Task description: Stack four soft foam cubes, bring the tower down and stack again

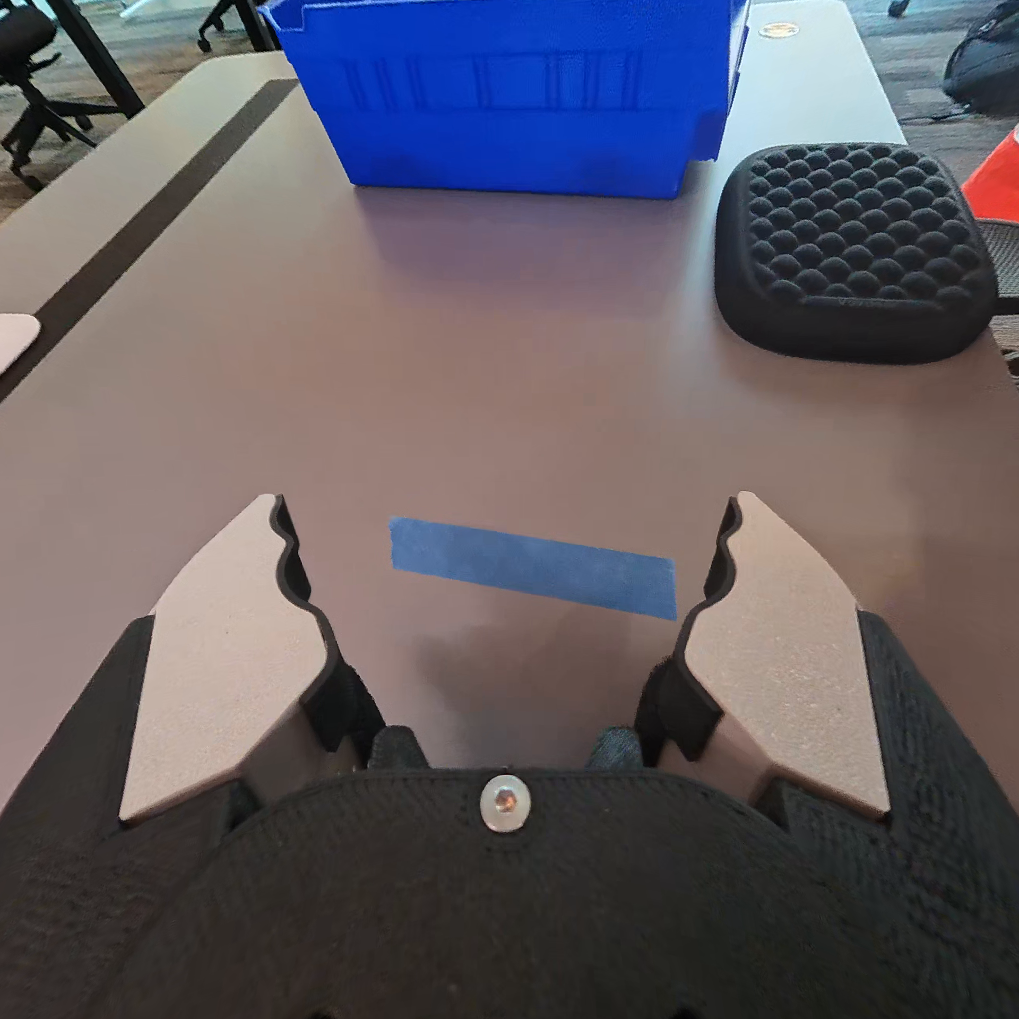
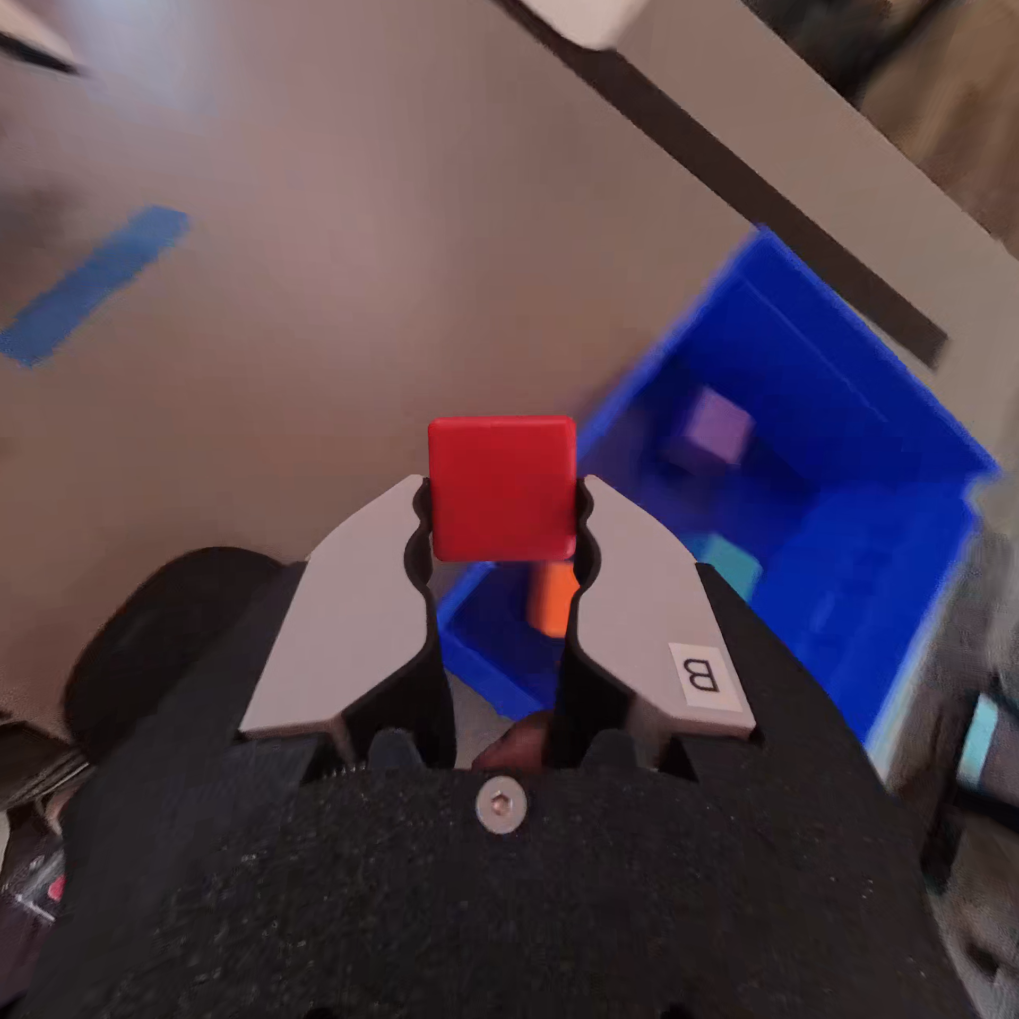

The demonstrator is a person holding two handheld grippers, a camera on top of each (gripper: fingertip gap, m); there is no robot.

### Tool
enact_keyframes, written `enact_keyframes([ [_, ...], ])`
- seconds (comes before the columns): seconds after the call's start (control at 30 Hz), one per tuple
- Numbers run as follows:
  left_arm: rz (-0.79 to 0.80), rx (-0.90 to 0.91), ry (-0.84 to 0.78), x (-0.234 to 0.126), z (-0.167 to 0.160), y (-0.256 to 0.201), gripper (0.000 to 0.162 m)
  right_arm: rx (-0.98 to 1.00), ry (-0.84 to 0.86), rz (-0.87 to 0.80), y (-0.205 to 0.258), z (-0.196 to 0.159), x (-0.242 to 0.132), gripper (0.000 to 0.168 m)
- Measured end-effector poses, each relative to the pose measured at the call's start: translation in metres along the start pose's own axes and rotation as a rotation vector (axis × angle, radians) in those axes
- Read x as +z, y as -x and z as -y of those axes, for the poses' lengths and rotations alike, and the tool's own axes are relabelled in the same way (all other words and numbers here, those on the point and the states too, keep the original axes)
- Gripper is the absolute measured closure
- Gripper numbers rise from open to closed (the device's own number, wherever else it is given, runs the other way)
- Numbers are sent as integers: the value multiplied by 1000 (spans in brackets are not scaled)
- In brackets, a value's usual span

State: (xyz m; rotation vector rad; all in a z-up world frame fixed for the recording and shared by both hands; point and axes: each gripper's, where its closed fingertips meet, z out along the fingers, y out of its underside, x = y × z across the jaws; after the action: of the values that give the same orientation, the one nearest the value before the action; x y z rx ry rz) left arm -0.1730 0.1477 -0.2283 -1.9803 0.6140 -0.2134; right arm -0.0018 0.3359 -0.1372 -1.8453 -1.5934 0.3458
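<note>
My right wrist view is smeared with motion blur, so edges away from the tool are soft; my right gripper point(image 2: 500, 485) is pinched narrow on a red cube point(image 2: 500, 488), its black pads pressing the cube's two side faces, one flat face square to my camera; the cube looks a shade taller than wide from here, though I cannot tell whether that is real shape or lens; its far faces are hidden from me. A white sticker point(image 2: 703, 675) sits on the finger at 4 o'clock.

Behind and below the held cube, toward 3 o'clock, lies the blue bin point(image 2: 860, 551), seen open from above; inside I make out a purple cube point(image 2: 717, 430) sitting cornerwise, an orange cube point(image 2: 551, 598) half hidden by my finger, and a teal cube point(image 2: 728, 562) cut off by the other finger. Blue tape point(image 2: 94, 287) streaks the table point(image 2: 386, 220) at 10 o'clock.

My left gripper point(image 1: 504, 543) stands wide with nothing between its fingers; the tape point(image 1: 532, 568) lies between the tips, long axis running 10 to 4 o'clock. The bin point(image 1: 507, 110) sits at 12 o'clock, its inside hidden by the near wall; a black dimpled cushion point(image 1: 854, 248) lies at 2 o'clock.
</note>
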Motion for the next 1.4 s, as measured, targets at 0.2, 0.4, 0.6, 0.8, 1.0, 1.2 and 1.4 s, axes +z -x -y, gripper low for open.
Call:
enact_keyframes([
  [0.2,43,8,-47,-4,8,6,22,386,220,-247,-87,-107,4,119],
  [0.4,65,3,-60,-6,8,10,23,497,318,-226,-96,-154,38,119],
  [0.6,69,1,-54,-6,7,11,24,531,366,-209,-95,-171,50,118],
  [0.8,165,9,-96,-19,29,13,26,516,233,-259,-92,-144,27,97],
  [1.0,740,-38,-172,-124,59,28,61,444,-157,-262,-66,-74,-9,82],
  [1.2,1077,-398,-9,-228,-35,26,91,425,-313,-34,-1,-34,-1,79],
  [1.4,941,-564,158,-213,-106,9,126,307,-142,-66,32,-48,43,88],
])
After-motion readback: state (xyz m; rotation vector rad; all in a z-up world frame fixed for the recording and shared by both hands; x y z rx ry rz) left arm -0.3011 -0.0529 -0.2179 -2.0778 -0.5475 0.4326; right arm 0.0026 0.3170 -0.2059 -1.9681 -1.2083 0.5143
